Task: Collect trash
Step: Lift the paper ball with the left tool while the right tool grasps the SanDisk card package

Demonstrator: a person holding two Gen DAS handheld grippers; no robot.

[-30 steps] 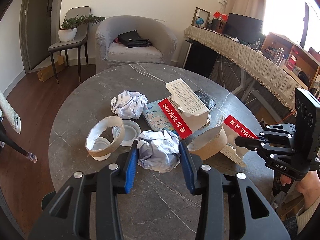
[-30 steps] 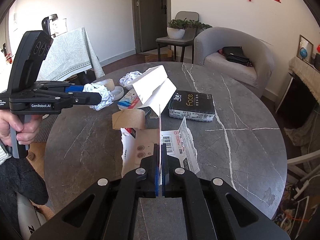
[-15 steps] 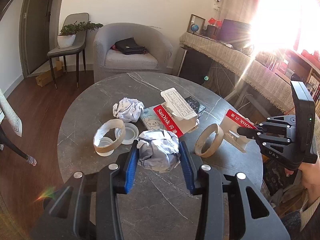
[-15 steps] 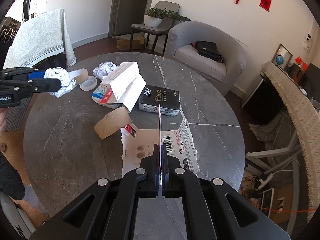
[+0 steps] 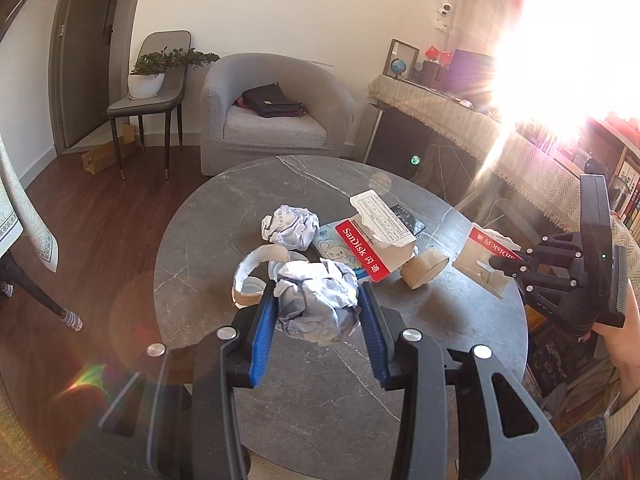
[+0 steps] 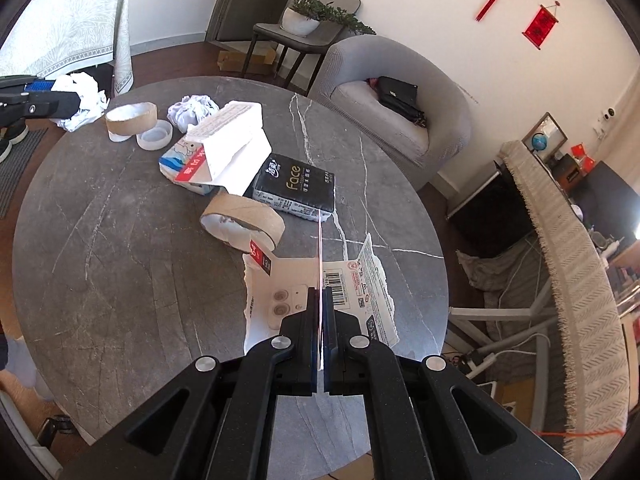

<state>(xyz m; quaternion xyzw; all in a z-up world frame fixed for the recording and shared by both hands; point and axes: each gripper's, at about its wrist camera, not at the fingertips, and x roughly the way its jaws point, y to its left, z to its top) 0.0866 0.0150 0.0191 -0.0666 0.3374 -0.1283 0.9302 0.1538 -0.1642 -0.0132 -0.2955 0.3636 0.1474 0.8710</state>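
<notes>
While the left tongs (image 5: 318,308) gripped a paper ball (image 5: 316,304) between their blue pads, the ball hung above the near half of the round table (image 5: 320,400), clear of the surface. Beyond it lay a tape ring (image 5: 256,276) with a white lid (image 6: 154,138) just beside it, then a second paper ball (image 5: 290,226), all grouped toward the table's middle. A SanDisk box (image 5: 374,240) leaned on a tissue pack (image 6: 298,190), and another tape ring (image 6: 244,222) sat just in front of them.

The right tongs (image 6: 321,320) were closed tight on a thin edge of a torn carton (image 6: 280,300), which hung over the table's right side, its ragged flaps spreading to either side of the jaws. In the left view that carton (image 5: 486,256) was held up beside the rim.

The table's near stretch and its far half toward the armchair (image 5: 276,112) lay bare. A fringed counter (image 6: 568,272) ran close past the right rim.
</notes>
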